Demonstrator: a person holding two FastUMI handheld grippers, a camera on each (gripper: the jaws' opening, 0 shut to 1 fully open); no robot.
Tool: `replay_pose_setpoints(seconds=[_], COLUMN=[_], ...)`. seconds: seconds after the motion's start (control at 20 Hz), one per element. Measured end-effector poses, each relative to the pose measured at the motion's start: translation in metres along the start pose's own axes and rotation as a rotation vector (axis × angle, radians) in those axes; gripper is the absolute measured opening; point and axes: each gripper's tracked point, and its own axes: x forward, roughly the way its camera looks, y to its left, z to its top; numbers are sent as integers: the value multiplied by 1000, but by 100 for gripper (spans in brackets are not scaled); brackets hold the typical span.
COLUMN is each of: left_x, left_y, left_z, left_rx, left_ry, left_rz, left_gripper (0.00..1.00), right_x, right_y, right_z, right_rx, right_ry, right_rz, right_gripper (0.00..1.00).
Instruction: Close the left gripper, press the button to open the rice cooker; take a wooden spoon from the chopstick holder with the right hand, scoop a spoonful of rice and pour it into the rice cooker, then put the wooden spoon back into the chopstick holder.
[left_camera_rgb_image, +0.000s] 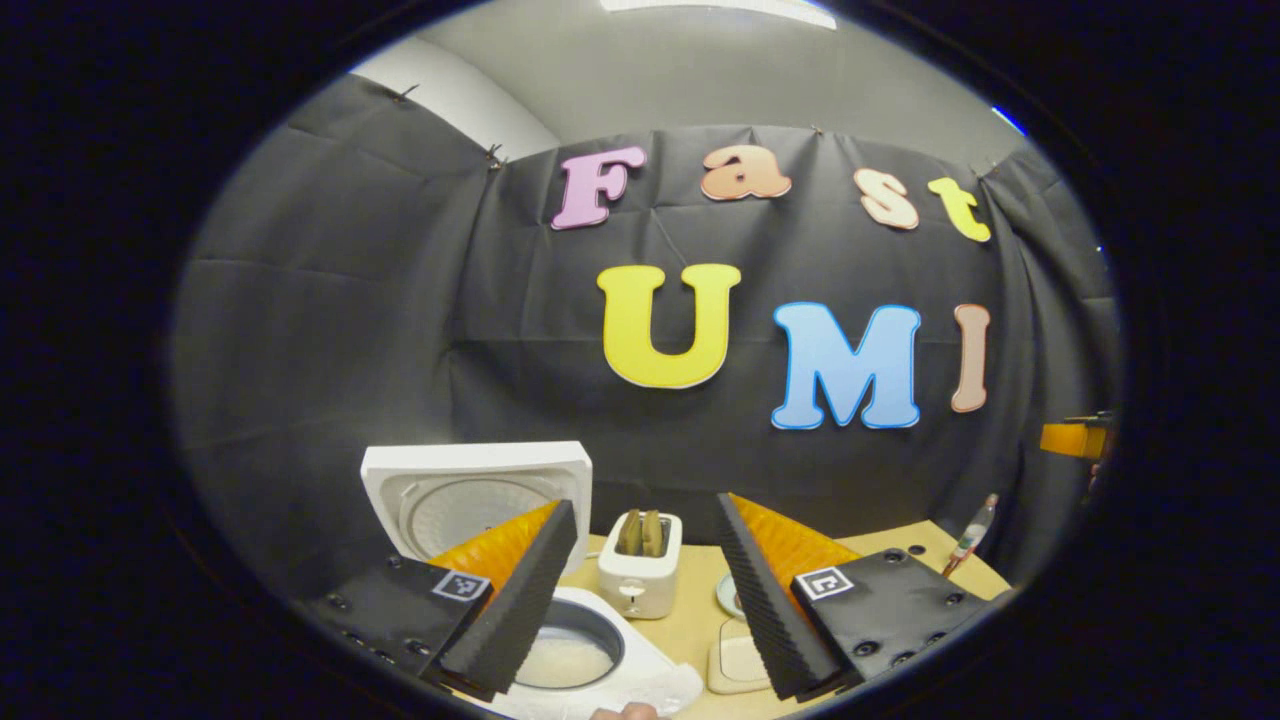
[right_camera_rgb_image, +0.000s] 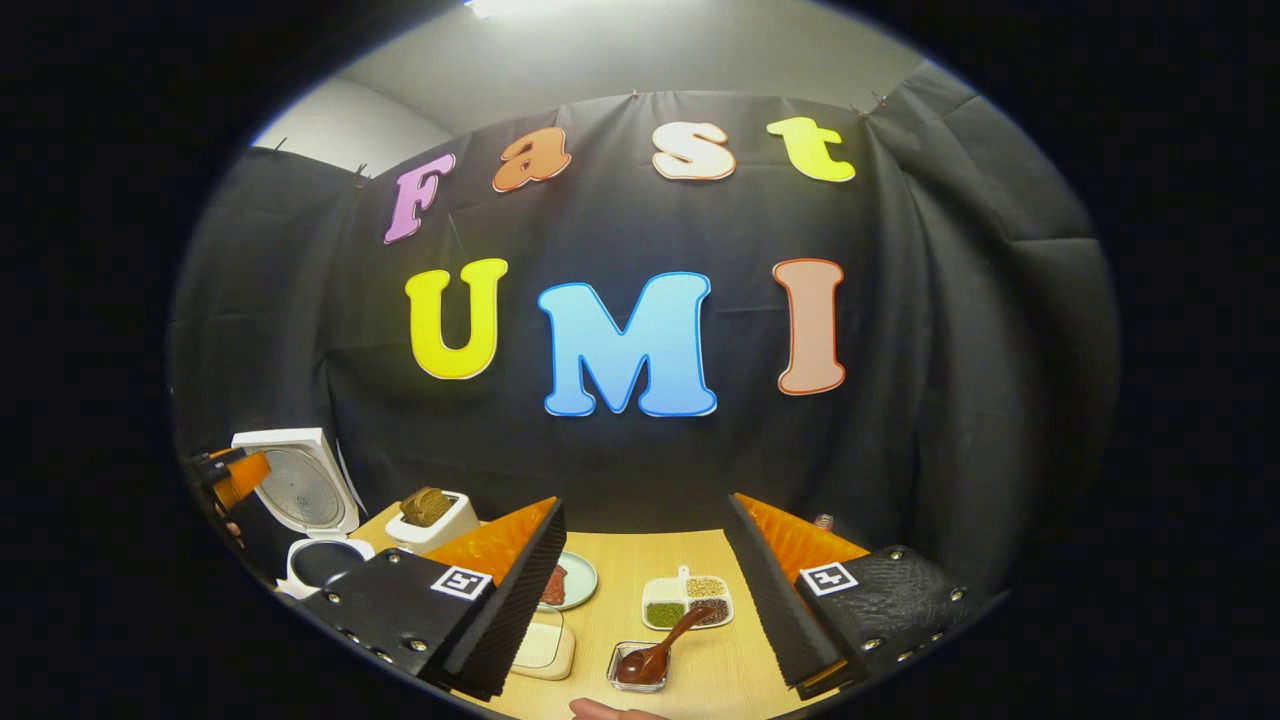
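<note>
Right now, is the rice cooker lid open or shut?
Open. The rice cooker lid stands upright behind the inner pot, exposing white rice inside.

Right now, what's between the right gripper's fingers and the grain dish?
In the right gripper view, a wooden spoon resting in a small clear tray lies between the open right gripper and the grain dish.

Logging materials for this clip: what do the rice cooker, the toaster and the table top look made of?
Rice cooker: glossy white shell, likely plastic; the open lid's inner plate looks like dull metal. Toaster: smooth cream casing, probably plastic or painted metal, hard to tell which. Table top: pale matte surface with a faint grain, apparently wood or wood-look laminate.
</note>
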Motion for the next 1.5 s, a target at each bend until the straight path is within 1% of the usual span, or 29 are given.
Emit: replay_pose_setpoints(seconds=[0.2,0.35,0.45,0.6,0.65,0.75,0.8,0.9,0.95,1.1,1.15,1.3,1.35,1.5], left_x=[5,9,9,9,10,9,9,8,8,10,12,15,16,17], left_y=[-19,-36,-48,-60,-63,-67,-69,-80,-84,-95,-99,-111,-113,-113], left_z=[8,1,0,1,2,4,4,0,2,4,-1,-2,0,2], left_rx=[-6,8,-5,-21,-20,-8,-2,8,24,75,92,102,101,124], left_ry=[-31,-18,-9,-15,-16,-19,-22,-1,-6,-9,10,28,29,32], left_rz=[-56,-122,-167,-210,-215,-209,-200,-196,-191,-165,-149,-117,-106,-62], left_gripper=[97,97,97,97,96,94,94,94,97,97,95,94,95,94], right_x=[-3,-5,-3,5,9,25,37,51,60,91,100,122,127,139], right_y=[-16,-22,-24,-24,-23,-24,-26,-30,-34,-49,-53,-59,-59,-58], right_z=[-10,-31,-50,-78,-83,-100,-119,-143,-152,-191,-203,-238,-247,-263], right_rx=[4,6,2,28,36,18,7,44,70,98,99,121,144,174], right_ry=[-17,5,33,65,52,45,74,128,143,205,229,291,311,340], right_rz=[-63,-108,-137,-146,-140,-132,-126,-109,-110,-105,-101,-67,-51,-26], right_gripper=[96,96,96,96,97,97,97,97,97,97,97,98,97,97])
